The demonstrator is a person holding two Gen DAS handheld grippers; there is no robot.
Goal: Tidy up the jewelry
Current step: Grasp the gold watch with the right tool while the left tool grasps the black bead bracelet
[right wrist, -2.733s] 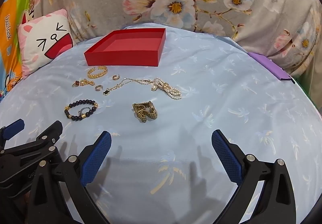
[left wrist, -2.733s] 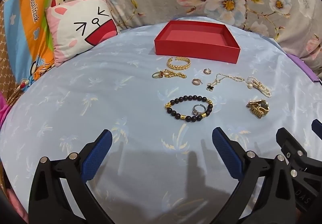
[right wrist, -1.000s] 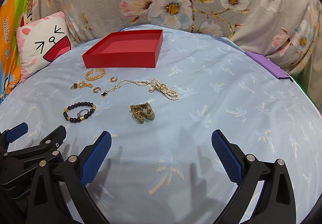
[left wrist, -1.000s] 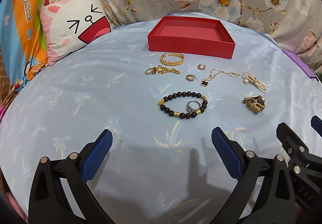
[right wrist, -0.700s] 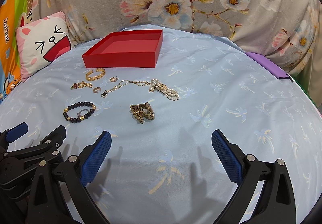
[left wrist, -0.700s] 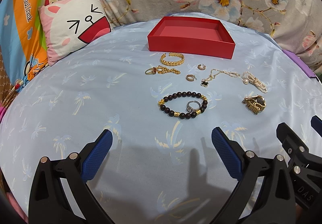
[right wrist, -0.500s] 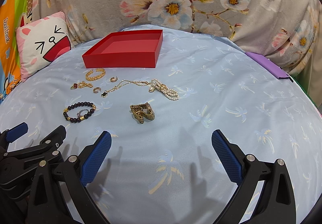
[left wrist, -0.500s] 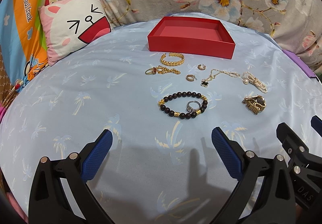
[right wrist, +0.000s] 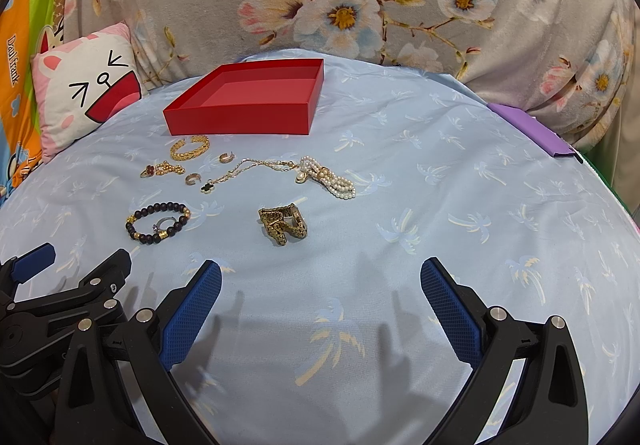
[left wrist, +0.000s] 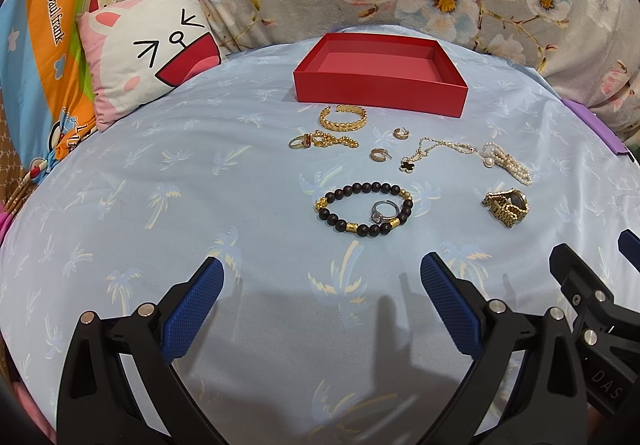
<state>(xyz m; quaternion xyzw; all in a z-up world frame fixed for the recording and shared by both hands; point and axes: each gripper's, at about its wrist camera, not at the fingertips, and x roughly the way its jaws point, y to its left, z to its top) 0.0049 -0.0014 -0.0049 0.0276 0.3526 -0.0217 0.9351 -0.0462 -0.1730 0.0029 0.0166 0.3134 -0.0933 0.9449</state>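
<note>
I am hovering both tools over the blue bedsheet, and by my reading I am only starting: nothing is lying in the red box yet. My left gripper is standing spread wide and holding nothing; my right gripper is likewise gaping and empty. All the jewelry is lying on the sheet between me and the box.

Counting what I am seeing: one gold cuff bangle just in front of the box, one gold chain with a red-stoned ring, two small hoop earrings, one clover pendant necklace, one pearl strand, one gold watch, one dark bead bracelet, and one silver ring lying inside that bracelet's loop.

Next, I judge, I am needing to pick one piece, lower over it and close gently; the watch is sitting nearest my right gripper, the bracelet nearest my left
</note>
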